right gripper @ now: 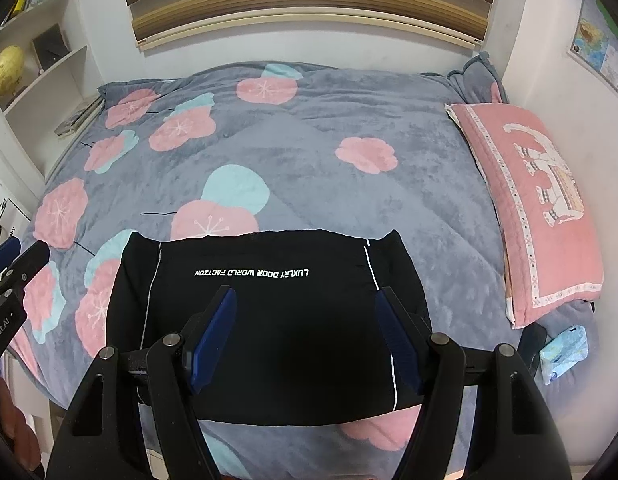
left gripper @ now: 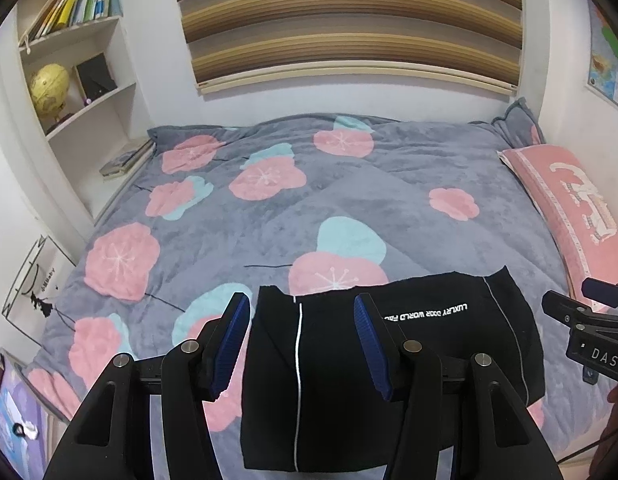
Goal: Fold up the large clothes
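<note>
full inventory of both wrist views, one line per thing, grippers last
black garment: 1, black with white piping and white lettering, folded flat on the near edge of the bed
quilt: 1, grey with pink and teal flowers, covering the bed
pillow: 1, pink, right side of the bed
small packet: 1, light blue, below the pillow
globe: 1, yellow, on the left shelf
books: several, top shelf
blind: 1, brown striped, above the bed
map: 1, right wall
left gripper: open, above the garment
right gripper: open, above the garment

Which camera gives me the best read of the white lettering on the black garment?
Right wrist: the whole white lettering shows on the black garment. Left wrist: one finger of the left tongs covers its start.
</note>
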### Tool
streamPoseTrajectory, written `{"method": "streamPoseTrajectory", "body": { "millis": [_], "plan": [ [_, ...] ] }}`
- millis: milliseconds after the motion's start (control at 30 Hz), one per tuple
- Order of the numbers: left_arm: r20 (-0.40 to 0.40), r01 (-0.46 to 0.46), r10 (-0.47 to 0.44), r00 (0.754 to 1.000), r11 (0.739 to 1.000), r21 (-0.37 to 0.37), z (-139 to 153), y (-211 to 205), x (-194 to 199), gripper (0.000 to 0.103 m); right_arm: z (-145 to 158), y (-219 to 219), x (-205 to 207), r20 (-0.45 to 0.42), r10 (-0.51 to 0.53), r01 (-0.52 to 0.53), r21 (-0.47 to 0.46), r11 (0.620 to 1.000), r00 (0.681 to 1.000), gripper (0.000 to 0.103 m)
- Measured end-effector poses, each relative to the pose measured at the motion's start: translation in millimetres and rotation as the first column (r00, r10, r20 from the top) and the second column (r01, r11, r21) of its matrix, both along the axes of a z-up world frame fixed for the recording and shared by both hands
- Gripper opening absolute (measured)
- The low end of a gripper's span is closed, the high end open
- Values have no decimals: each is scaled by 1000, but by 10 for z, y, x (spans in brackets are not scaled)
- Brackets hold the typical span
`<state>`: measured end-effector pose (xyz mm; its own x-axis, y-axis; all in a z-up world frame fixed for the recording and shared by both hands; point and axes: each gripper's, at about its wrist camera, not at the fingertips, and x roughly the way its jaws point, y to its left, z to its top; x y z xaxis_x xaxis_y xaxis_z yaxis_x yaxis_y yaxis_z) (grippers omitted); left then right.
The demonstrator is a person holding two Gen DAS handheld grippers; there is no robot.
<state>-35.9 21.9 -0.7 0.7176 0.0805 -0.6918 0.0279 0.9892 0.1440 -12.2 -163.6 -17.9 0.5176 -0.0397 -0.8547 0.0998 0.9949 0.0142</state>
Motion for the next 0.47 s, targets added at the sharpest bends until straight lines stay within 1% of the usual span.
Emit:
{"method": "streamPoseTrajectory", "body": {
  "millis": [100, 133, 167, 233, 367, 467],
  "plan": [
    [3, 15, -15, 1000, 1000, -9, -5, 6, 13, 55, -35, -15, 24, -10, 8, -8, 1, 1000, 1000, 74],
    [-3, 36, -36, 999, 999, -30, -6, 3, 12, 55, -51, -13, 31, -16, 10, -10, 2, 1000, 1000, 74],
    [-9, 94, -95, 995, 991, -91, -4, 20, 11, 55, -67, -21, 44, -20, 15, -14, 3, 1000, 1000, 74],
    [4, 124, -124, 992, 983, -137, 5, 44, -4, 55, -98, -31, 62, -27, 19, -19, 4, 1000, 999, 74],
    [17, 83, -82, 997, 991, -109, -12, 66, 44, 55, -158, -45, 106, -42, 19, -18, 8, 1000, 999, 74],
    [23, 85, -83, 996, 990, -109, -41, 116, 75, 55, -199, -54, 125, -44, 23, -23, -3, 1000, 999, 74]
  ]
}}
